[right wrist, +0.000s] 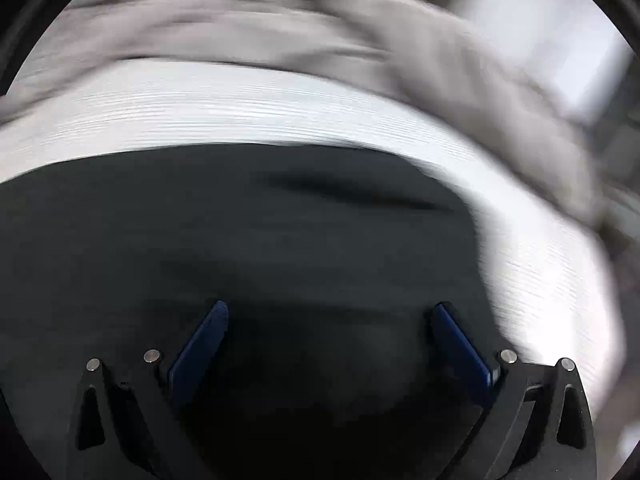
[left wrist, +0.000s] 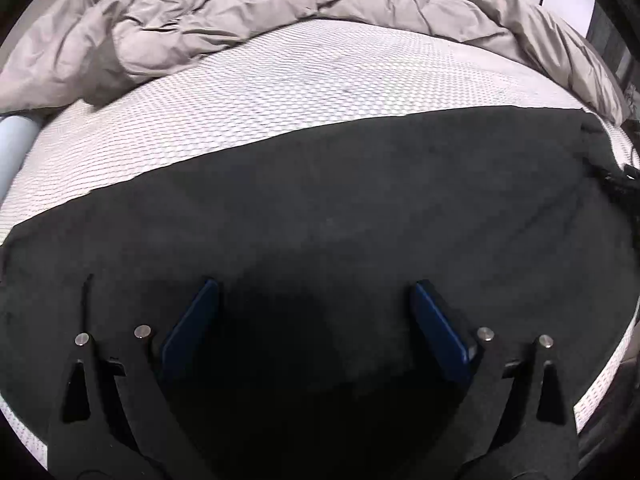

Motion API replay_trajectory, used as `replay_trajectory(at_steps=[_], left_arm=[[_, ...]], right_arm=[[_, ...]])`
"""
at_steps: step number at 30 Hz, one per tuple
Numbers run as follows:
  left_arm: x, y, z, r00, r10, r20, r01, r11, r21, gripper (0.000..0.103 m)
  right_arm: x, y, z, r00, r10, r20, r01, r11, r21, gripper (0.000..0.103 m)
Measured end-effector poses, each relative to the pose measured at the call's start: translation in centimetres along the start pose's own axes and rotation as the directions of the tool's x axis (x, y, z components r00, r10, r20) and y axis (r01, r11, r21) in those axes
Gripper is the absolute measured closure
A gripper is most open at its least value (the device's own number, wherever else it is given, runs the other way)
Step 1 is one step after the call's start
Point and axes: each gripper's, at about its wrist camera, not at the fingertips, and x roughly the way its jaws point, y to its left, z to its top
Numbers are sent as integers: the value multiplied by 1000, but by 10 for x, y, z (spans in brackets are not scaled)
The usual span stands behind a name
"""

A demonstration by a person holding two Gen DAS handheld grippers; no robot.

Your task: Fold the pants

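Black pants (left wrist: pixel 340 200) lie spread flat across the near part of the white mattress (left wrist: pixel 280 80), with a rumpled grey duvet (left wrist: pixel 240 4) behind. Left claw (left wrist: pixel 314 292) and right claw (right wrist: pixel 330 314) (its view badly blurred) both hover over the fabric, jaws wide apart, holding nothing.

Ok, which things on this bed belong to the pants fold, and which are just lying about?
For the job:
dark pants, spread flat
left tongs, open
right tongs, open

Just lying about:
rumpled grey duvet
white mattress beneath
pale cylinder
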Motion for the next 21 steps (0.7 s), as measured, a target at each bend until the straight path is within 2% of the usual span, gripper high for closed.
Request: replay_trajectory(at_steps=[2, 3, 5, 6, 8, 9, 12, 13, 15, 16, 17, 18, 19, 20, 21], left_arm=[[-3, 6, -5, 1000, 17, 7, -17, 1000, 2, 6], [-3, 9, -7, 1000, 25, 8, -25, 1000, 6, 5], [-4, 10, -6, 999, 35, -13, -35, 999, 5, 4], [-5, 11, -3, 998, 52, -24, -52, 999, 2, 4], [-10, 11, 7, 996, 83, -37, -83, 997, 7, 5], [-17, 10, 12, 996, 87, -15, -87, 996, 13, 5], [-20, 9, 36, 997, 67, 42, -66, 998, -15, 5], [-13, 8, 44, 998, 56, 29, -55, 998, -35, 5], [10, 2, 60, 999, 40, -33, -42, 997, -60, 5], [18, -3, 64, 998, 39, -47, -41, 998, -45, 5], [27, -10, 66, 997, 44, -57, -45, 999, -17, 5], [35, -16, 66, 996, 60, -70, -58, 998, 19, 5], [40, -18, 65, 995, 66, -72, -63, 997, 42, 4], [40, -16, 63, 997, 48, -63, -45, 998, 40, 4], [39, -13, 62, 998, 33, -59, -32, 999, 28, 4]], right_arm=[[6, -17, 1, 998, 65, -14, -64, 995, 72, 1], [7, -17, 4, 998, 64, -14, -63, 996, 64, 1], [1, -8, 3, 999, 38, -4, -38, 999, 11, 1], [-13, -3, -7, 1000, 0, 6, 0, 1000, -25, 1], [-34, 8, -10, 996, -61, 70, 66, 996, -65, 1], [-48, 14, -9, 992, -58, 116, 66, 996, -67, 1], [-71, 37, 4, 980, 80, 181, -68, 995, -69, 1], [-78, 55, 13, 966, 188, 178, -175, 981, -86, 1], [-84, 90, 19, 927, 350, 134, -336, 935, -115, 1], [-90, 124, 21, 878, 471, 83, -455, 876, -163, 1], [-90, 148, 22, 853, 521, 43, -501, 837, -219, 1], [-92, 171, 17, 851, 526, 18, -497, 815, -297, 1], [-93, 185, 13, 863, 505, 16, -467, 809, -358, 1], [-89, 198, 6, 898, 437, 41, -373, 809, -454, 1], [-84, 195, 2, 921, 382, 80, -300, 823, -483, 1]])
